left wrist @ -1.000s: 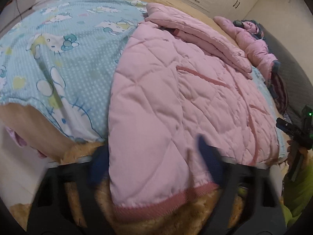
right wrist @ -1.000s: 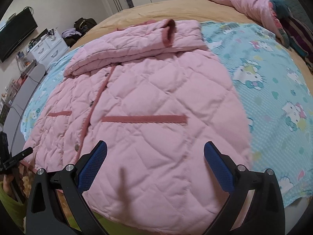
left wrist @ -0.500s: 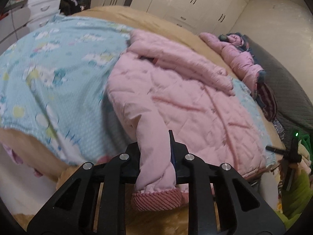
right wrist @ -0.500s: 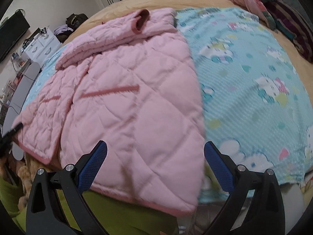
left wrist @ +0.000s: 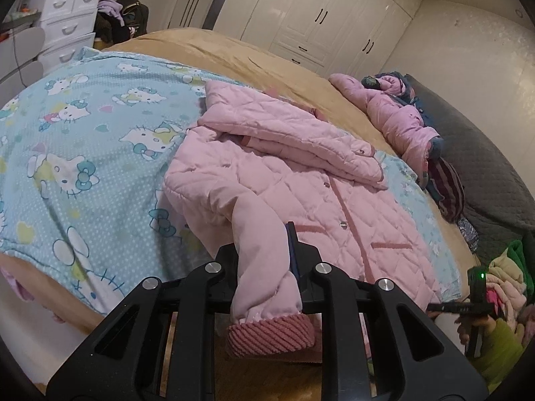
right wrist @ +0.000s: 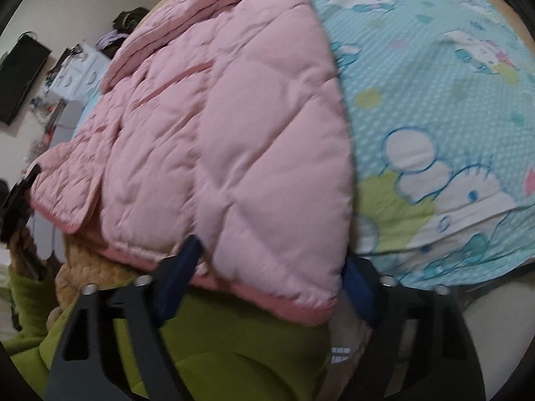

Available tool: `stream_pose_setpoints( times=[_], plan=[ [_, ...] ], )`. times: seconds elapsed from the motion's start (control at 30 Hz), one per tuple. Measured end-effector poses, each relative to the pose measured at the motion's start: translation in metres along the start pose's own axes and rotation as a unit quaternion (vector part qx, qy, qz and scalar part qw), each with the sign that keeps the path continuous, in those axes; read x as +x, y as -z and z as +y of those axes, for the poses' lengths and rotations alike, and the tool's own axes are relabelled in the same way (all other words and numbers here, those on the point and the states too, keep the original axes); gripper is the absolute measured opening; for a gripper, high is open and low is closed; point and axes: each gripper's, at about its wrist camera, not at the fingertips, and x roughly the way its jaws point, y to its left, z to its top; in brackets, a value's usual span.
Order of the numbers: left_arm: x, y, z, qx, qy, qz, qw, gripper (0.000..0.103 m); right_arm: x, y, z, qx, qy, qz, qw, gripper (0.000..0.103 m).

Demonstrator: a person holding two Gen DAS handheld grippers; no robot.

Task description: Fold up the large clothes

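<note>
1. In the left wrist view the left gripper (left wrist: 264,260) has its fingers pinched tight on a lifted fold of the pink quilted jacket (left wrist: 301,180), with the ribbed darker-pink cuff (left wrist: 271,336) hanging just below them; the right wrist view does not show this hold.
2. In the right wrist view the right gripper (right wrist: 267,284) straddles the jacket's (right wrist: 234,127) near hem corner at the near edge of the bed. Its fingers (right wrist: 182,264) have just been closing, yet they stand fairly wide. The picture is blurred, so whether the pads press the cloth I cannot tell.
3. The jacket lies spread on the cartoon-printed blue sheet (left wrist: 77,153), buttons and darker trim down its front, one sleeve folded across the chest.
4. Below the right gripper a green garment (right wrist: 217,361) fills the frame's foot.
5. Only the left view shows the far side: another pink coat (left wrist: 391,117) at the bed's far edge and white wardrobes (left wrist: 317,16) beyond.
</note>
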Motion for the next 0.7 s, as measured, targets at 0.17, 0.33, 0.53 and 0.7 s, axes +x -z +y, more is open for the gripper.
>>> stream_pose_setpoints(
  times=[0.17,0.33,0.53,0.7],
  plan=[
    [0.001,-0.008,-0.002,-0.001,0.003,-0.005,1.0,0.012,-0.016,0.0,0.016,-0.045,0.0,-0.009,0.999,0.038],
    [0.001,-0.016,-0.006,0.002,0.007,-0.011,0.9999,0.012,-0.057,-0.017,0.025,-0.078,-0.061,-0.064,0.993,0.019],
    [-0.003,-0.03,-0.007,-0.001,0.009,-0.024,0.9997,0.012,-0.089,-0.045,0.021,-0.044,-0.117,-0.131,0.983,0.018],
    [-0.004,-0.047,-0.007,-0.006,0.009,-0.035,0.9993,0.012,-0.108,-0.072,0.021,-0.04,-0.136,-0.198,0.97,0.017]
  ],
)
